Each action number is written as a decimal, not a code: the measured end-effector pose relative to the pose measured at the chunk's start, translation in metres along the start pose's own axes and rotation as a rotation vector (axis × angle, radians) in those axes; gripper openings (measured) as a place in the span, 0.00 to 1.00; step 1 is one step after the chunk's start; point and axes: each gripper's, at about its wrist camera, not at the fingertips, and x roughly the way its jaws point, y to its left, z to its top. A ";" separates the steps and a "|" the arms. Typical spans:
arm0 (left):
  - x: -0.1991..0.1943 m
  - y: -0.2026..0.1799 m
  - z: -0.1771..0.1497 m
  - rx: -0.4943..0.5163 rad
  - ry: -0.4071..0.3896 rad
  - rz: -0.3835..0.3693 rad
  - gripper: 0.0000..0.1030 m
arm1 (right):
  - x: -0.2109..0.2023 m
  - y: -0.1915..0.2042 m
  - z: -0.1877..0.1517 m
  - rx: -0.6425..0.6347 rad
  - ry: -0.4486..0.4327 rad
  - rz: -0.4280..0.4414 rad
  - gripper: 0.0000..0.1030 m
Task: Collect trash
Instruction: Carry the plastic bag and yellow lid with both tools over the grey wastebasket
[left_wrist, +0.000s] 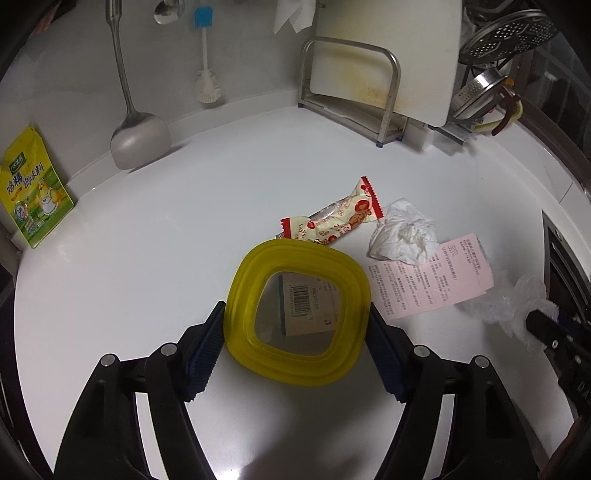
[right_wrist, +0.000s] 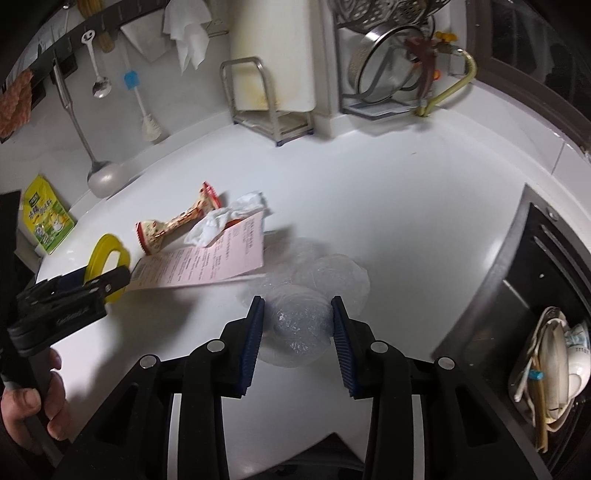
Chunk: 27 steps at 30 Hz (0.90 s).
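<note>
**Both grippers gripping on the worktop**

We are holding the yellow tub (left_wrist: 297, 314) in the left gripper (left_wrist: 297, 354), its jaws clamping both sides. Our right gripper (right_wrist: 298, 332) is pinching the plastic bag (right_wrist: 317, 280). Wrapper (left_wrist: 332, 218), tissue (left_wrist: 404, 232) and pink slip (left_wrist: 436, 280) are lying just beyond on the worktop (left_wrist: 147, 258).

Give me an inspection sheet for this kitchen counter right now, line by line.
Surface: white counter, bare at front.
Job's things: snack wrapper, crumpled tissue, pink receipt, clear plastic bag.
Clutter: yellow seasoning packet against the wall.
Grippers: left tongs clamp a yellow lid by its edges; right tongs straddle the plastic bag, contact unclear.
Cables: nothing seen.
Surroundings: ladle and brush hang on the wall; cutting board in a rack; dishes in the sink.
</note>
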 end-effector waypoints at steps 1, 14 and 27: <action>-0.003 -0.001 -0.001 0.004 -0.003 -0.002 0.68 | -0.003 -0.003 0.000 0.002 -0.004 -0.007 0.34; -0.050 -0.023 -0.020 0.010 -0.032 -0.005 0.68 | -0.045 -0.022 -0.015 0.001 -0.038 0.006 0.34; -0.120 -0.077 -0.082 -0.026 -0.035 0.024 0.68 | -0.114 -0.039 -0.066 -0.101 -0.038 0.103 0.34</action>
